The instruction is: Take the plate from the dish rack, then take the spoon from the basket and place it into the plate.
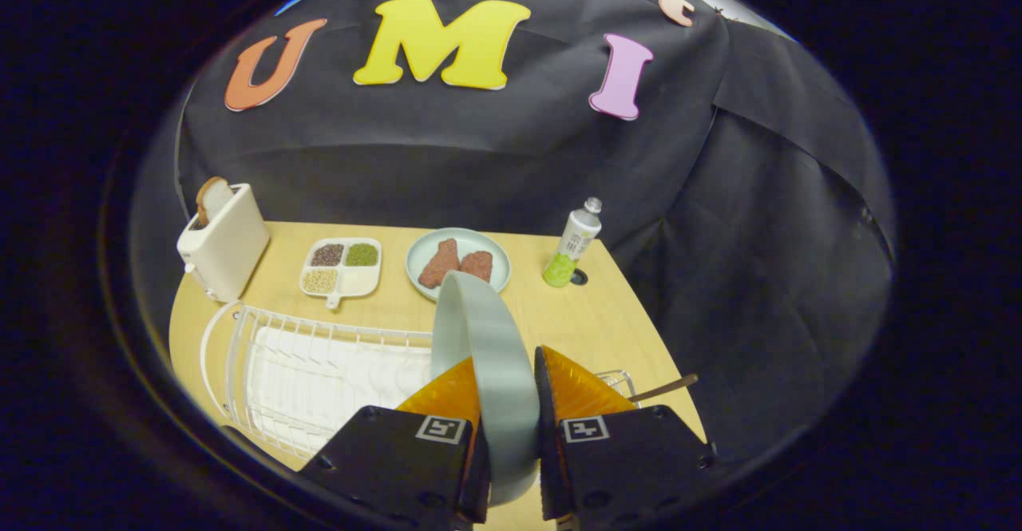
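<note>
While clamped edge-on between both fingers of the claw, held upright above the white dish rack: one pale plate. Count otherwise: 1 toaster w/ 1 bread slice, 1 divided tray w/ 3 grain heaps, 1 second plate w/ 2 brown pieces, 1 bottle. Just right of the fingers, one basket w/ spoon handle poking past tabletop edge. Open wood between rack & far items. Black cloth wall behind.

You are seeing a pale grey-green plate, a white dish rack, a cream toaster and a light wooden table.
</note>
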Demonstrator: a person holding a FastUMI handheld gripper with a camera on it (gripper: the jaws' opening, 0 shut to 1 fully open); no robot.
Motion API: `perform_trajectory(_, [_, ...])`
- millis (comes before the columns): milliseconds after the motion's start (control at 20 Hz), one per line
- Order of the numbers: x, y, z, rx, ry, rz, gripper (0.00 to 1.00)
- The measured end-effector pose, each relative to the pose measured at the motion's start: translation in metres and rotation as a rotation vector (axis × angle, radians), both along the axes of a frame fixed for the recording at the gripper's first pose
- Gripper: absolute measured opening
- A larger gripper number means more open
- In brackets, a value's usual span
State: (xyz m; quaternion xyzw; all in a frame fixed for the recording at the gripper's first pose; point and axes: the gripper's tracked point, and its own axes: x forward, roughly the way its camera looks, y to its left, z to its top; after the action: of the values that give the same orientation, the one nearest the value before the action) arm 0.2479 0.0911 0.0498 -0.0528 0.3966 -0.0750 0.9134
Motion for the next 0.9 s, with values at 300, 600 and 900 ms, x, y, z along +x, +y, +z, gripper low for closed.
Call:
perform_trajectory(300, [-0.064,0.029,0.002,0.291,-0.01,0.155,0.3])
perform_trajectory(600, [-0.156,0.026,-0.044,0.449,0.032,0.273,0.3])
perform_trajectory(900, [-0.212,0.025,-0.108,0.668,0.114,0.24,0.3])
